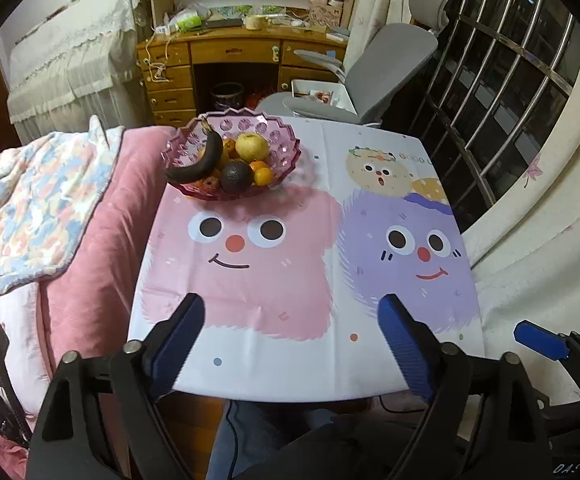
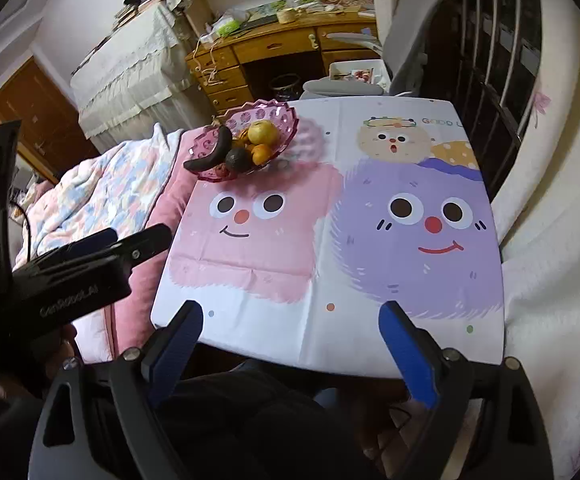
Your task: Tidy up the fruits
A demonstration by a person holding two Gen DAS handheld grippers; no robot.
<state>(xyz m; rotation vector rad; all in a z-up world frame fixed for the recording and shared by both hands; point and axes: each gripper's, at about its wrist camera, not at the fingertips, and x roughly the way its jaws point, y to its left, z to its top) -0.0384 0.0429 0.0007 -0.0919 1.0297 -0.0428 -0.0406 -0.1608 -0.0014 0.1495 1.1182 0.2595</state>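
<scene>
A pink glass fruit bowl [image 1: 285, 148] [image 2: 281, 118] stands at the far left corner of the table. It holds a blackened banana [image 1: 201, 160] [image 2: 213, 152], a yellow pear [image 1: 251, 147] [image 2: 263, 132], a dark avocado [image 1: 235, 177] [image 2: 237, 159], oranges [image 1: 263, 176] [image 2: 261, 154] and a small red fruit [image 1: 211, 182]. My left gripper [image 1: 292, 312] is open and empty above the near table edge. My right gripper [image 2: 290, 320] is open and empty above the near edge too. The left gripper's body also shows in the right wrist view [image 2: 77, 268].
The table [image 1: 290, 376] [image 2: 330, 344] carries a cartoon-print cloth. A bed with a pink blanket [image 1: 101, 240] [image 2: 129, 192] lies along its left. A grey office chair [image 1: 370, 72], a wooden desk [image 1: 229, 56] and a barred window [image 1: 510, 80] stand beyond.
</scene>
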